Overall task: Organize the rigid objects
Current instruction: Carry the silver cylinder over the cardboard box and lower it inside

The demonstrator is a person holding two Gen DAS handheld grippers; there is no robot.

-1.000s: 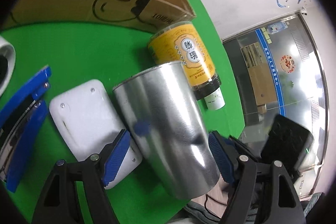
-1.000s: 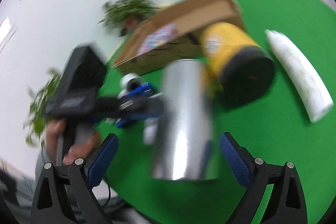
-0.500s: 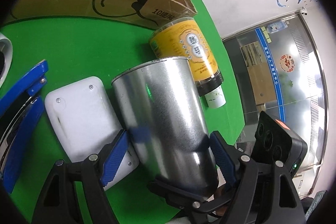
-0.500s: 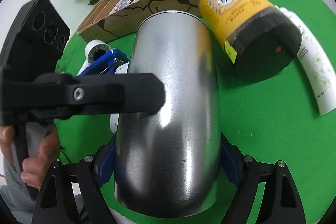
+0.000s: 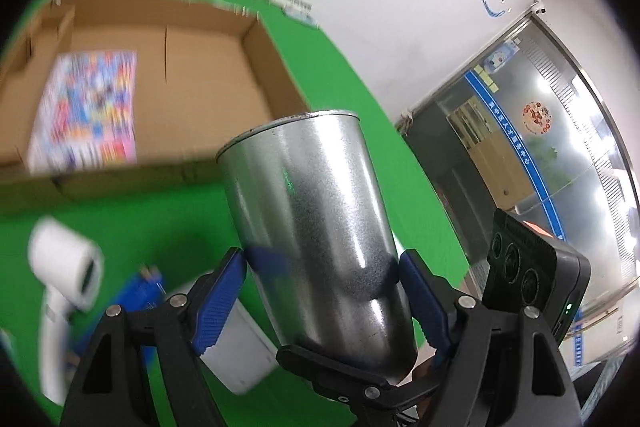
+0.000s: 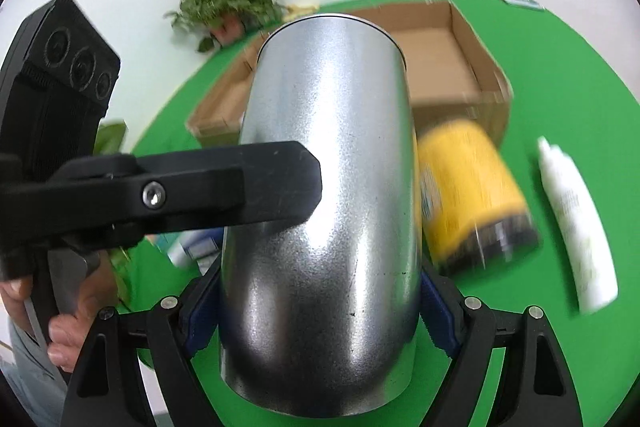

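The metal cup [image 5: 316,227] sits between both sets of fingers at once. In the left wrist view the left gripper [image 5: 322,283] pinches it low on its body, blue pads pressed against the steel at about 9 and 3 o'clock. The cup's long axis runs up the frame toward 12 o'clock, its closed flat end leading and leaning a little left. In the right wrist view the right gripper [image 6: 320,307] clamps the same cup near its lower end, pads tight on both flanks. Its jaws have just been closing, and the cup is what lies between them. A black finger of the left tool crosses the cup from 9 o'clock there, so the two grips stand roughly at right angles around one body.

The cup appears lifted clear of the green tabletop [image 5: 352,75]. The open cardboard box [image 5: 192,67] lies beyond its leading end, from about 10 to 12 o'clock in the left view and straight behind the cup at 12 o'clock in the right view. So the coming move, as I judge it, is a carry forward along the cup's own axis and over the near wall of the box. Neither hand is clearly the nearer.

The yellow jar [image 6: 476,203] and white tube [image 6: 576,227] lie on the tabletop at 3 o'clock of the cup.
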